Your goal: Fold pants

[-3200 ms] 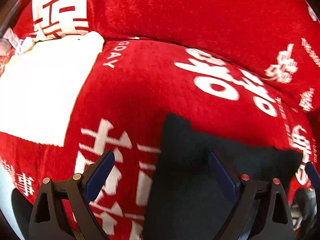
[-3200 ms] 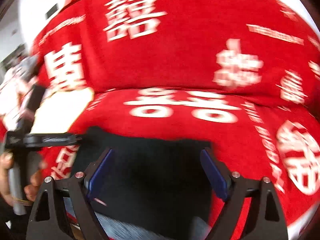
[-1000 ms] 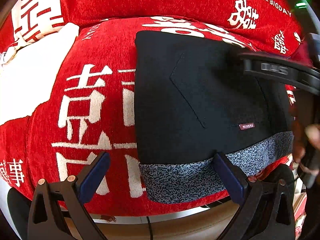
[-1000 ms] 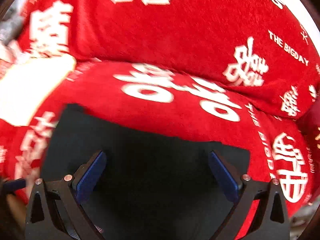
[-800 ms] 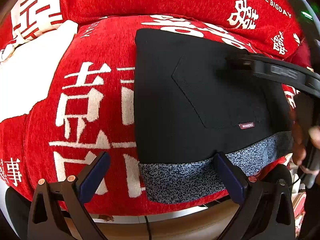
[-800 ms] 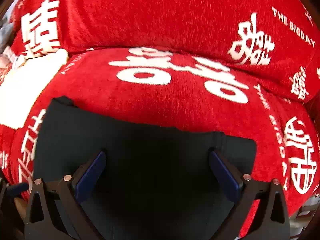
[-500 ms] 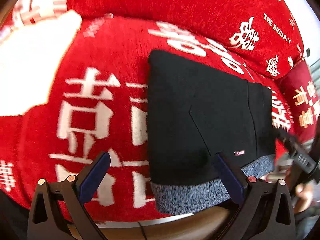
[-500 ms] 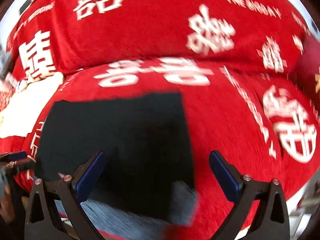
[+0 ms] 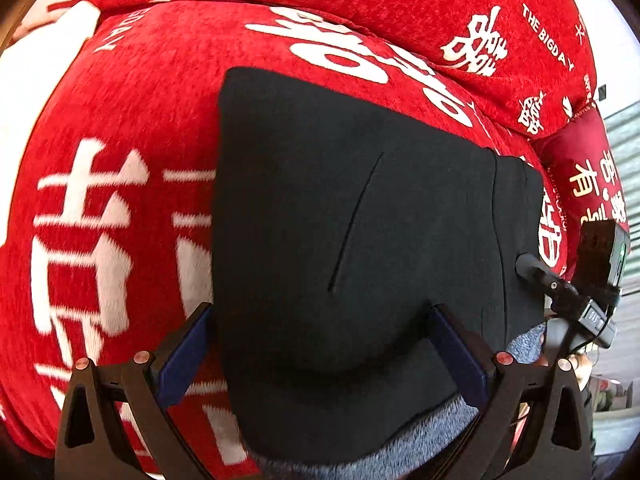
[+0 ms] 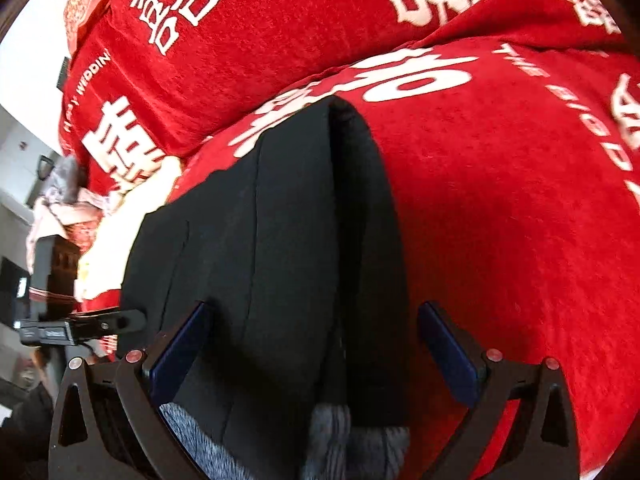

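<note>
I hover both tools over the black pants, which lie folded into a compact block on the red sofa cover, their grey speckled waistband at the edge nearest me. To my eye the fold is nearly finished, and doing it well now means checking that the layers sit square: from the right wrist view a deep crease runs up the middle of the pants, with one flap standing a little proud beside it, so I would press that flap flat against the pants rather than pull at it. The left gripper has its blue fingers spread wide, straddling the near part of the pants and holding nothing; whether they touch the cloth I cannot tell. The right gripper is likewise wide apart and empty, poised above the crease, near the waistband.
</note>
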`<act>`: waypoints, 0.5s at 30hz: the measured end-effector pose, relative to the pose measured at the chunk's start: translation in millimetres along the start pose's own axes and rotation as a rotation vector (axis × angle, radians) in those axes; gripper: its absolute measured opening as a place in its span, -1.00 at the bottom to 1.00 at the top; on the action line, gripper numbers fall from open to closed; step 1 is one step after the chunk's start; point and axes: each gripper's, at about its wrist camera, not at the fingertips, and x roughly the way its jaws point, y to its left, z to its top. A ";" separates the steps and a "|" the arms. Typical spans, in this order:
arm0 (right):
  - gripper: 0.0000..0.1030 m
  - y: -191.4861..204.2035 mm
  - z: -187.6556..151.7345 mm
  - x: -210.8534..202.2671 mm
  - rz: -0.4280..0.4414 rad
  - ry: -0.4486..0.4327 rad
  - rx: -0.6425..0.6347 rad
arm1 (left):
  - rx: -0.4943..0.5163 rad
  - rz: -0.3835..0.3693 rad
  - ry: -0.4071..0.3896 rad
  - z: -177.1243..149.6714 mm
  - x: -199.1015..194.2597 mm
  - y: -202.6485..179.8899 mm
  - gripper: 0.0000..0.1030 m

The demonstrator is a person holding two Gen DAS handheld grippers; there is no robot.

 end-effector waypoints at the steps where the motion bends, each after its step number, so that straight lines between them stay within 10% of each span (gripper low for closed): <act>1: 1.00 0.5 1.6 2.1 0.013 0.001 -0.009 | 0.016 0.006 -0.009 2.1 1.9 -3.2 1.00; 7: 0.99 31.7 1.0 17.0 -0.054 0.047 -0.139 | 0.045 0.047 -0.033 5.6 7.0 -12.6 0.99; 15: 0.30 52.9 -6.6 -6.6 -0.082 -0.020 -0.119 | 0.059 0.038 -0.060 2.9 -11.9 -10.3 0.22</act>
